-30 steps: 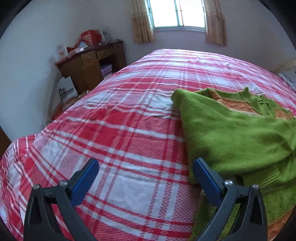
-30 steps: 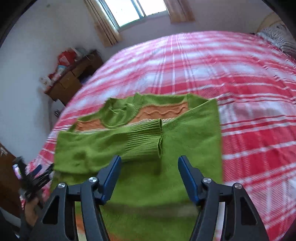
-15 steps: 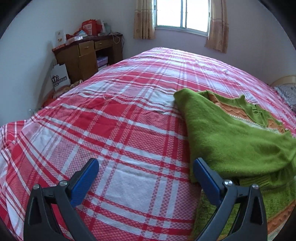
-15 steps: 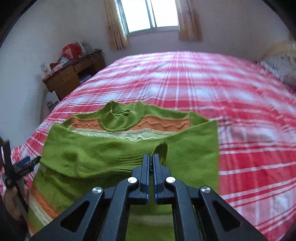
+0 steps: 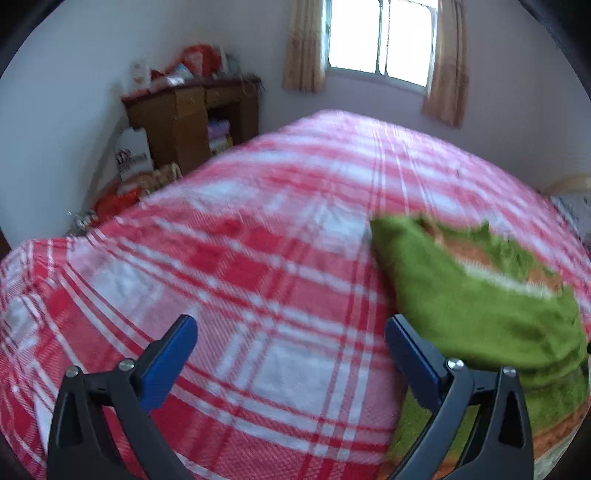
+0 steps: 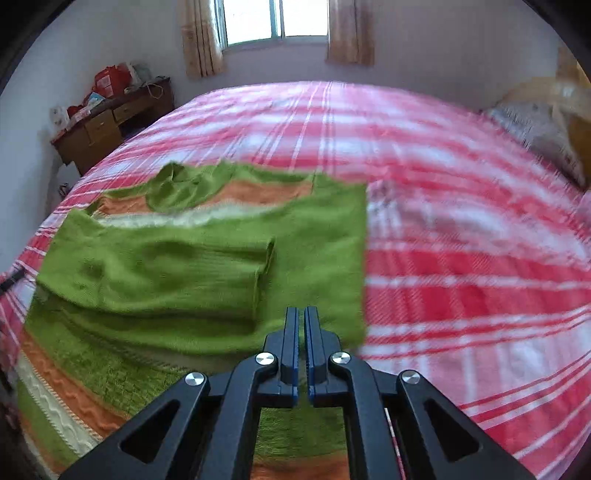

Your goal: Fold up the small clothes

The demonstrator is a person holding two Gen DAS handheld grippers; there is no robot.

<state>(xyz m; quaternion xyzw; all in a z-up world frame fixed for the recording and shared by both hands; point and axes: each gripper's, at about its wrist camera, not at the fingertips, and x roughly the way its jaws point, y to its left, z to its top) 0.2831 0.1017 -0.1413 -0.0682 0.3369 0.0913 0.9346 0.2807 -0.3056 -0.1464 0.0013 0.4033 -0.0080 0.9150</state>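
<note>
Right wrist view, nearest: the right hand-held gripper (image 6: pixel 301 325) is seen with its blue pads drawn together to a thin slit; no cloth is seen pinched between them, and the lower body of the green sweater (image 6: pixel 207 266) lies just under and beyond the tips.
Left wrist view, nearest: the left hand-held gripper (image 5: pixel 291 350) is held with its jaws spread wide, nothing between them, above bare plaid bedspread (image 5: pixel 258 258), with the sweater's edge just beside its right-hand finger.
Jaw motion: the right jaws have just been closing, and nothing is shown caught in them.
Task item: the sweater is spread on the bed, both sides already laid inward, one ribbed sleeve cuff (image 6: pixel 264 269) resting across the chest, the orange-and-cream hem band nearest the camera, the collar (image 6: pixel 177 184) farthest.
Step in hand: the side and sleeve folds are judged done; the bottom-to-top fold is judged not yet made.
Next move: the hem would need to be gripped at both near corners, so the right jaws would have to be reopened first, then the hem carried toward the collar.
Pose: both hand-held grippers are angled downward toward the bed, the left set off to the sweater's left side.
Far background: a wooden desk (image 6: pixel 107 125) and a curtained window (image 6: pixel 277 22) are seen beyond the bed.
</note>
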